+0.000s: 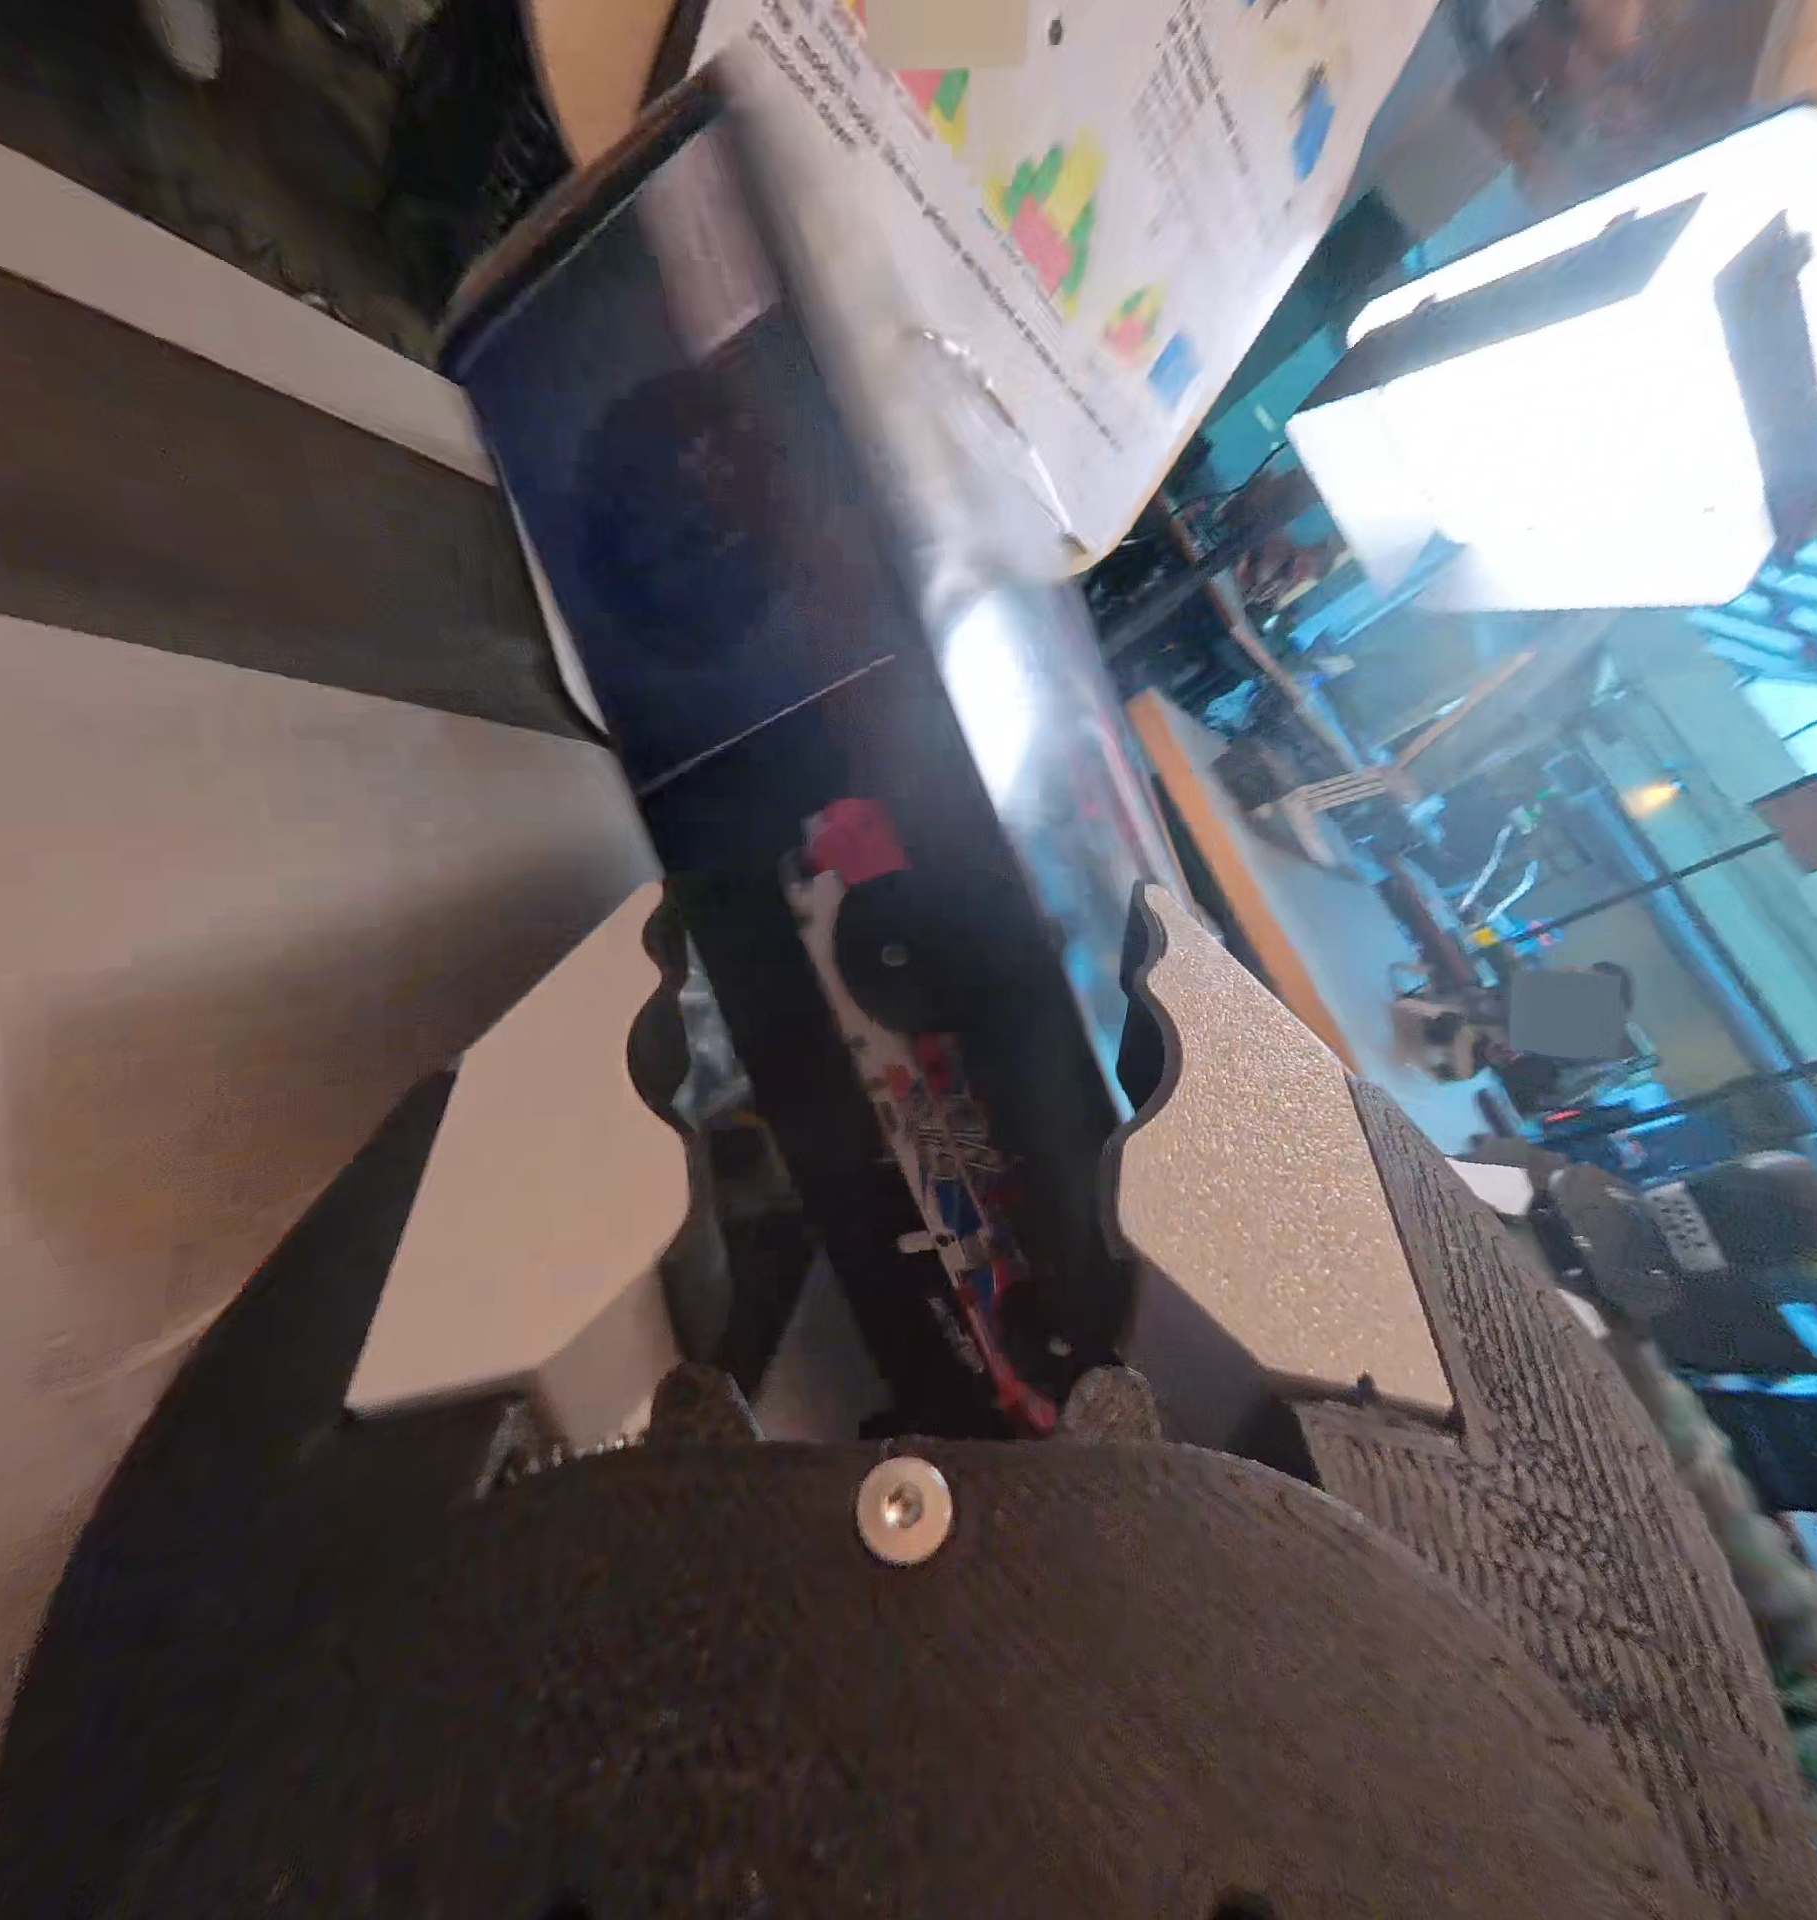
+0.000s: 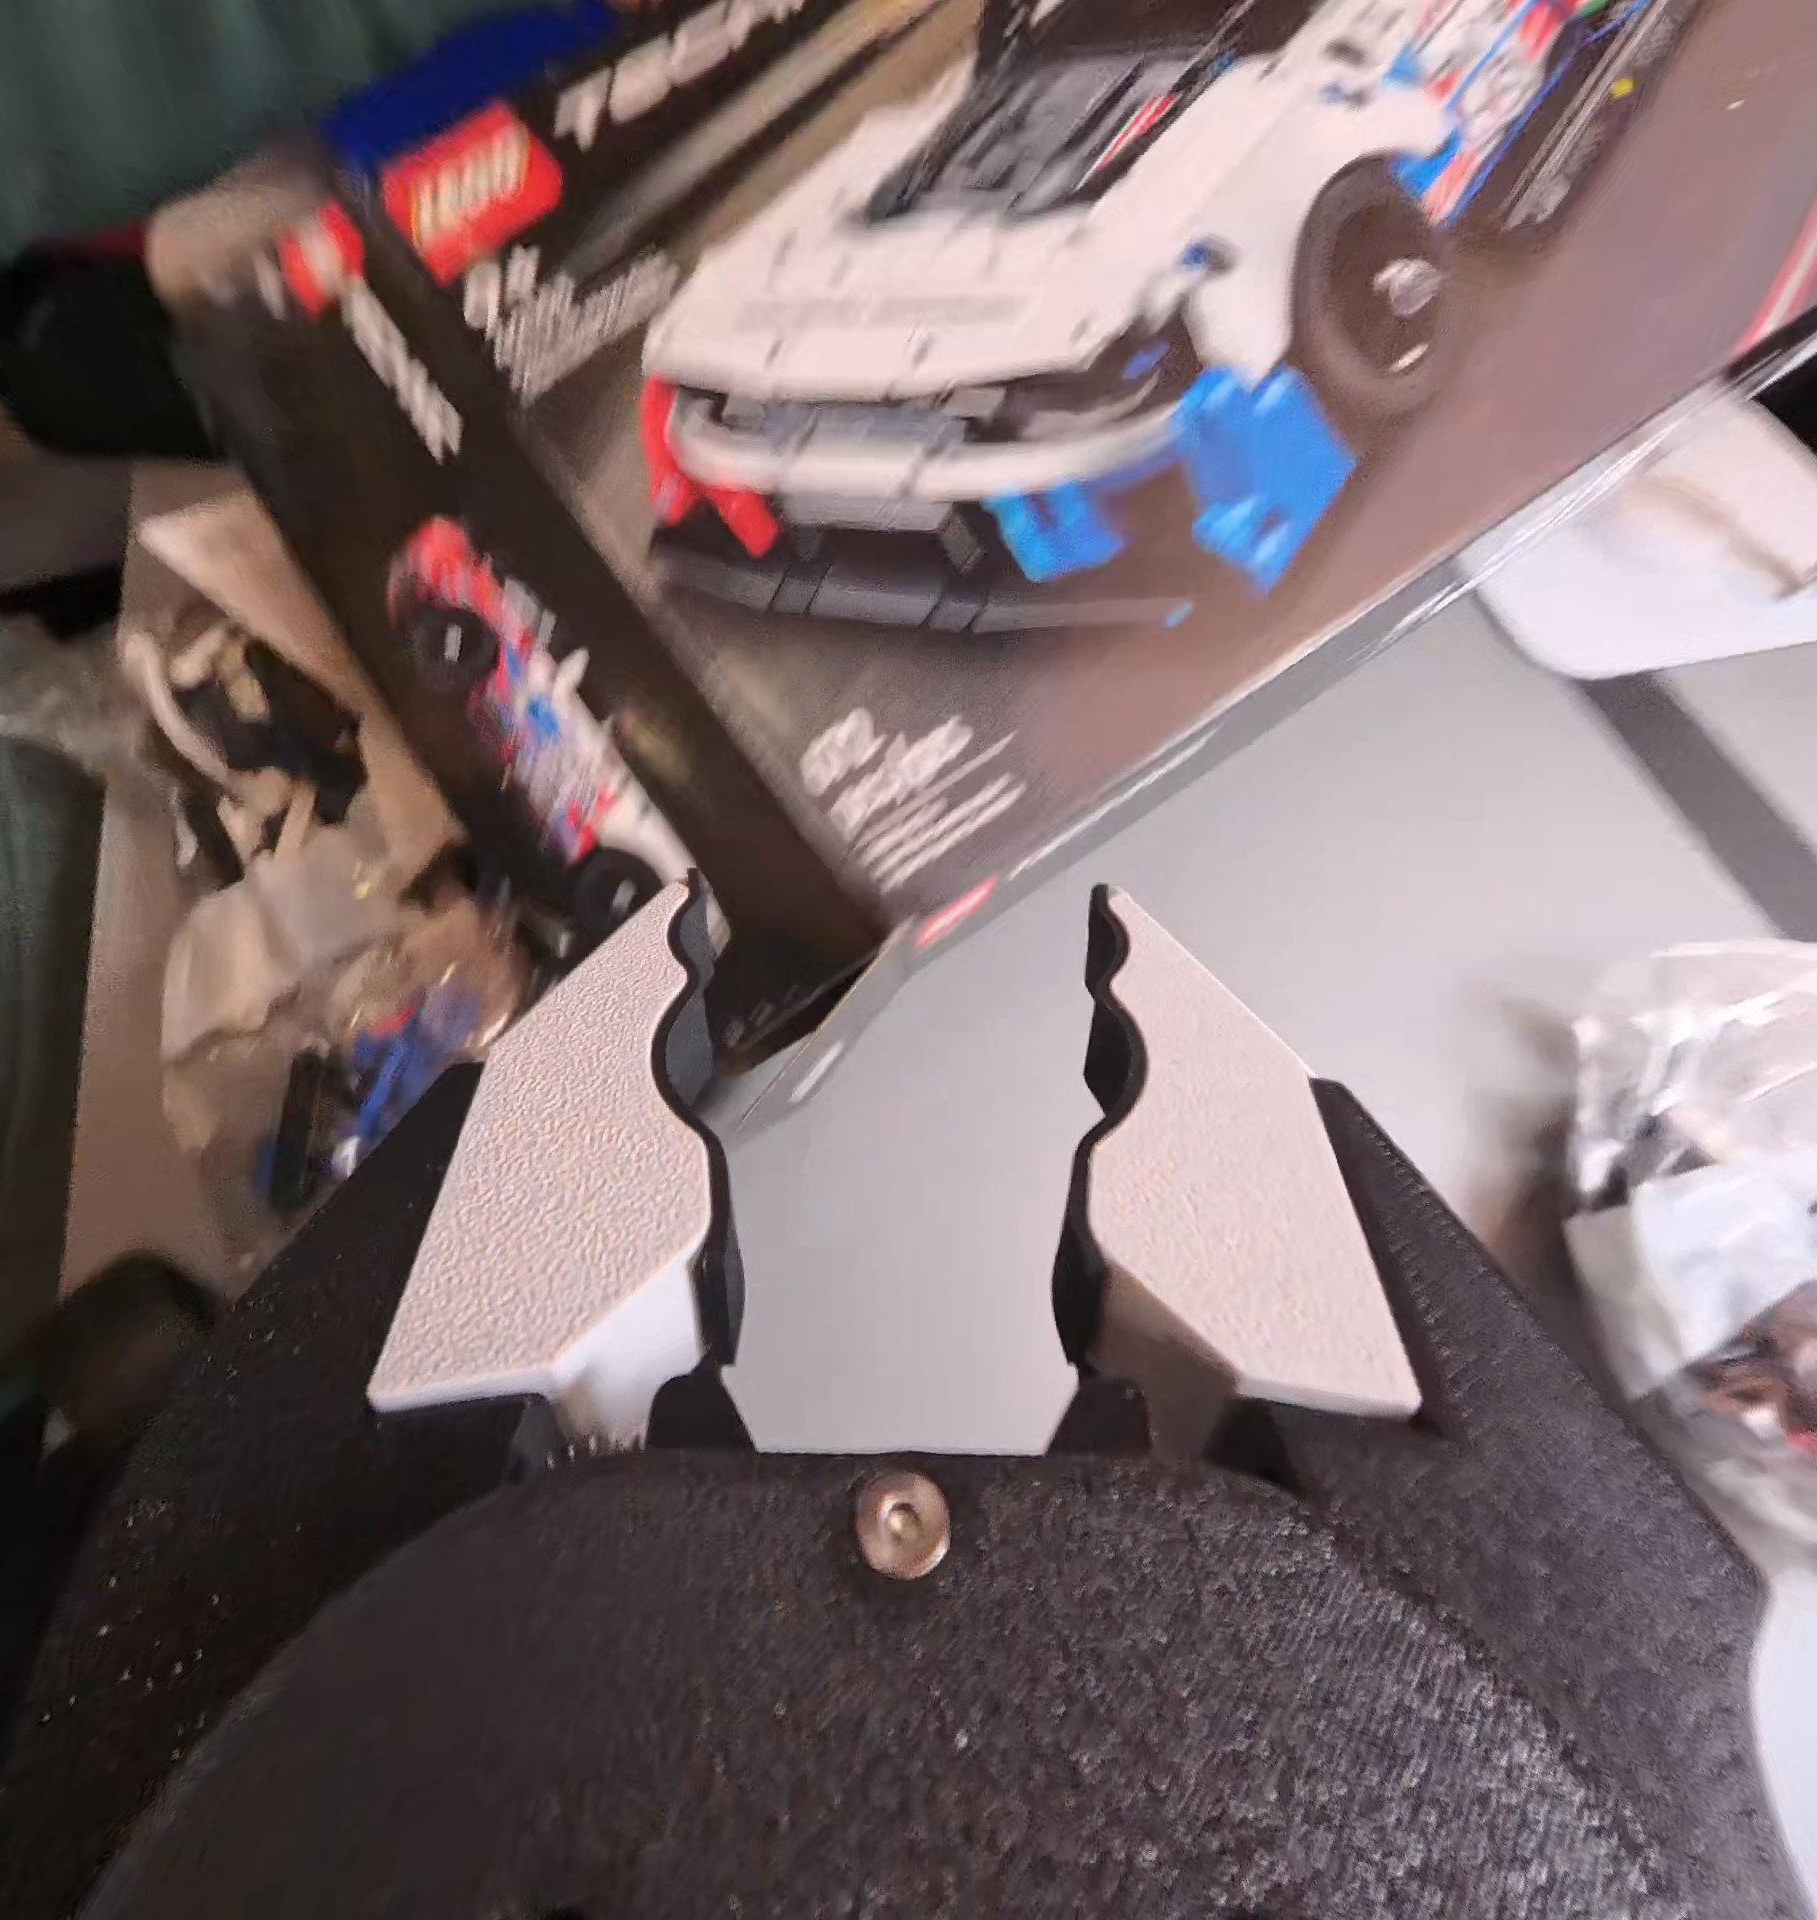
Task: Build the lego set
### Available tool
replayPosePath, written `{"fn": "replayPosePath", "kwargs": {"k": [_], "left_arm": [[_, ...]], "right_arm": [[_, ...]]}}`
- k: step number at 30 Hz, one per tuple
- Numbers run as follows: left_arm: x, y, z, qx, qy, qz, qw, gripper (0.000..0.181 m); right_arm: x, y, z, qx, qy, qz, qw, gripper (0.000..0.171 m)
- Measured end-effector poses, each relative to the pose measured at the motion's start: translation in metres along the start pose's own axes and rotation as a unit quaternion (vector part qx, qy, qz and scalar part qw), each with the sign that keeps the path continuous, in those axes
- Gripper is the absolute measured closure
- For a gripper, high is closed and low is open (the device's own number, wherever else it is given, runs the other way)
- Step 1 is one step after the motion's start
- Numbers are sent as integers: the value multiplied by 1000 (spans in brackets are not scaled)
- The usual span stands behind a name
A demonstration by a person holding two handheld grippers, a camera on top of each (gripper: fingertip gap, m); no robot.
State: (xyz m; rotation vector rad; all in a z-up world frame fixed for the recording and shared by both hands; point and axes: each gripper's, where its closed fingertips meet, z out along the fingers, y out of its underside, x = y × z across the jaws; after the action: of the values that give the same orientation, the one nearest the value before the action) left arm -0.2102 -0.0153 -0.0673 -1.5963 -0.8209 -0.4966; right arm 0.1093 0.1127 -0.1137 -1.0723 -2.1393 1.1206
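A black lego box [image 1: 779, 623] printed with a white race car stands on its narrow side between the fingers of my left gripper [image 1: 899, 1039], which closes on it and holds it tilted. In the right wrist view the box [image 2: 883, 520] leans over the grey table [image 2: 1299, 883], its lower corner by my left finger. Clear bags of lego parts [image 2: 301, 935] lie beyond the box's left end. My right gripper [image 2: 893, 1039] is open and empty, low over the table just below the box.
More bags of parts [image 2: 1714, 1195] lie on the table at the right. A white tray-like thing [image 2: 1662, 551] sits behind the box. A white sheet with coloured brick pictures [image 1: 1091, 208] hangs above the box. A bright light panel [image 1: 1558, 416] is at the right.
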Motion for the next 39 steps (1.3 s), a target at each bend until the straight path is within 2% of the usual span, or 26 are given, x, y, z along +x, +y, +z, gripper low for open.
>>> {"fn": "replayPosePath", "kwargs": {"k": [4,6,9,11,13,16,20,22,24,29,32,35,38,39], "left_arm": [[-8,8,-16,-27,-18,92,995,78],[11,24,-32,-61,20,144,988,78],[37,61,-69,-121,76,239,960,86],[39,90,-92,-159,93,289,939,88],[34,116,-106,-183,85,344,917,88],[40,149,-109,-197,92,401,890,84],[61,179,-92,-204,122,437,868,82],[68,184,-84,-201,123,458,857,87],[74,180,-82,-193,122,467,854,89],[80,176,-96,-186,115,480,850,93],[74,173,-104,-180,95,486,850,95],[67,177,-106,-175,83,498,845,96],[68,180,-102,-172,91,490,850,97],[69,180,-101,-169,95,487,851,97]], "right_arm": [[-20,30,-3,9,-66,73,995,99],[-28,36,-7,25,-99,88,991,102],[-21,38,-19,66,-125,115,983,112],[-1,44,-25,85,-112,137,981,122],[32,61,-22,74,-60,146,985,128],[57,77,-6,53,-40,145,987,130],[41,44,12,101,-111,139,979,115],[38,44,20,78,-106,117,984,114],[45,49,21,51,-66,88,993,111],[45,38,-2,9,33,-25,999,100],[25,15,-18,-1,91,-115,989,89],[-1,-5,-5,-15,141,-212,967,81],[-10,-22,17,-17,185,-269,945,88],[-6,-26,25,-24,209,-294,932,105]]}}
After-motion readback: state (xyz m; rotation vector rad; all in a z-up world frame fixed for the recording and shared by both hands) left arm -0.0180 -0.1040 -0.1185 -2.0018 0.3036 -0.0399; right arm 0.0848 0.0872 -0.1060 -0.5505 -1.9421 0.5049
